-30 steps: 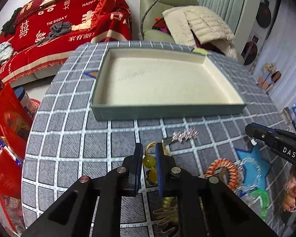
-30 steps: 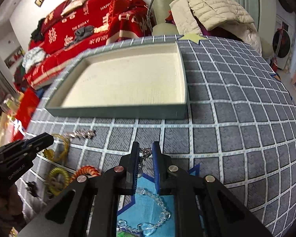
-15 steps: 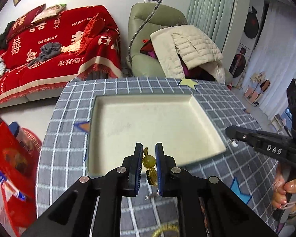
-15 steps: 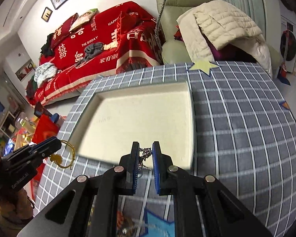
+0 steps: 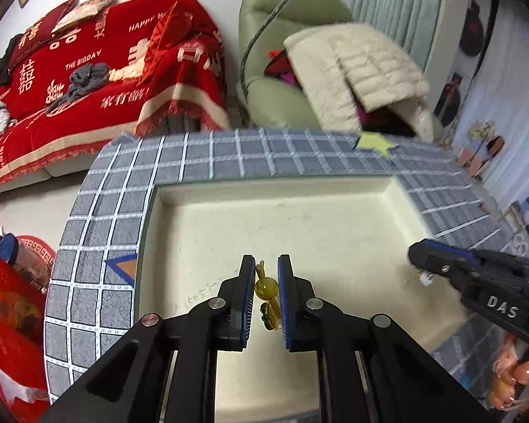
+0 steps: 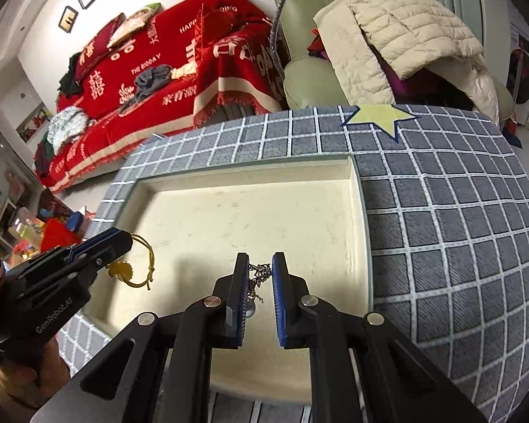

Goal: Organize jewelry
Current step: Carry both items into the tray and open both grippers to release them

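Note:
A shallow cream-lined tray lies on the grey checked tablecloth. My left gripper is shut on a yellow bead bracelet and holds it above the tray's near left part; from the right wrist view it shows with the yellow cord loop hanging below. My right gripper is shut on a thin silver chain above the tray's near right part. In the left wrist view it enters from the right, the chain dangling under its tip.
The round table has a yellow star patch at its far edge. Behind stand a red-covered sofa and a green armchair with a beige jacket. Red bags sit by the table's left side.
Both grippers lifted their pieces off the tablecloth and moved forward over the tray, and now hang lower and further in. The other jewelry on the cloth has dropped out of view.

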The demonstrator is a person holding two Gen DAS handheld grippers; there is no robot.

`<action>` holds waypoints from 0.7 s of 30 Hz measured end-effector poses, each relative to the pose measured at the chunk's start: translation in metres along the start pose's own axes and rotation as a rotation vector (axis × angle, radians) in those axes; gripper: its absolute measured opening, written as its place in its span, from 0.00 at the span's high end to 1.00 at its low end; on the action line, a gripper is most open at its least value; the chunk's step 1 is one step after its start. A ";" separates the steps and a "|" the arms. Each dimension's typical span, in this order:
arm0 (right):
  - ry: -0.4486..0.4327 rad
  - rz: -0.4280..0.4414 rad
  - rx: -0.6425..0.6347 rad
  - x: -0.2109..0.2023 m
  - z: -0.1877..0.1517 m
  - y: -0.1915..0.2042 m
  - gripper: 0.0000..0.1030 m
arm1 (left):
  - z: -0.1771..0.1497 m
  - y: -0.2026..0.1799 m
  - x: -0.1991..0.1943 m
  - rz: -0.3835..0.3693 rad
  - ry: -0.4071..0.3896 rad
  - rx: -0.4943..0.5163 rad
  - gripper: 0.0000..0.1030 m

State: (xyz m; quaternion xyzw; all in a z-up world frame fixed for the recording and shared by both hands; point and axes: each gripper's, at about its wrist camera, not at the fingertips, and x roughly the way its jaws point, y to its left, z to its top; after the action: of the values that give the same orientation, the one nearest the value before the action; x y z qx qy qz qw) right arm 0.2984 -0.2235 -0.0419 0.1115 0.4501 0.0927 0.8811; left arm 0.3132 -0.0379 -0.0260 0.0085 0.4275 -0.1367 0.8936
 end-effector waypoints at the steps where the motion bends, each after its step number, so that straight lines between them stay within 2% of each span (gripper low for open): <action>1: 0.009 -0.008 -0.002 0.007 -0.001 -0.001 0.86 | -0.002 0.002 0.007 0.015 0.021 -0.001 0.67; 4: 0.034 -0.034 -0.014 0.023 -0.006 -0.001 0.86 | -0.008 0.005 0.024 0.063 0.075 0.005 0.67; 9: 0.051 -0.056 -0.028 0.037 -0.014 -0.001 0.86 | -0.017 0.005 0.036 0.141 0.106 0.037 0.66; 12: 0.051 -0.077 -0.053 0.038 -0.014 0.002 0.83 | -0.019 0.004 0.036 0.173 0.085 0.052 0.66; 13: 0.051 -0.074 -0.056 0.038 -0.014 0.003 0.80 | -0.020 0.003 0.036 0.184 0.088 0.058 0.66; 14: 0.051 -0.070 -0.052 0.037 -0.014 0.003 0.67 | -0.020 0.003 0.036 0.191 0.091 0.062 0.66; 15: 0.051 -0.070 -0.043 0.035 -0.014 0.002 0.49 | -0.020 0.003 0.035 0.192 0.094 0.062 0.66; 21: -0.015 0.016 0.032 0.006 -0.012 -0.004 0.34 | -0.019 0.007 0.027 0.149 0.082 0.014 0.66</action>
State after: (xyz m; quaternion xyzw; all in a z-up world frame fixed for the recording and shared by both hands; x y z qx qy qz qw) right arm 0.2928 -0.2247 -0.0544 0.1301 0.4439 0.0916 0.8818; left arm 0.3162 -0.0353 -0.0598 0.0521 0.4609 -0.0725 0.8829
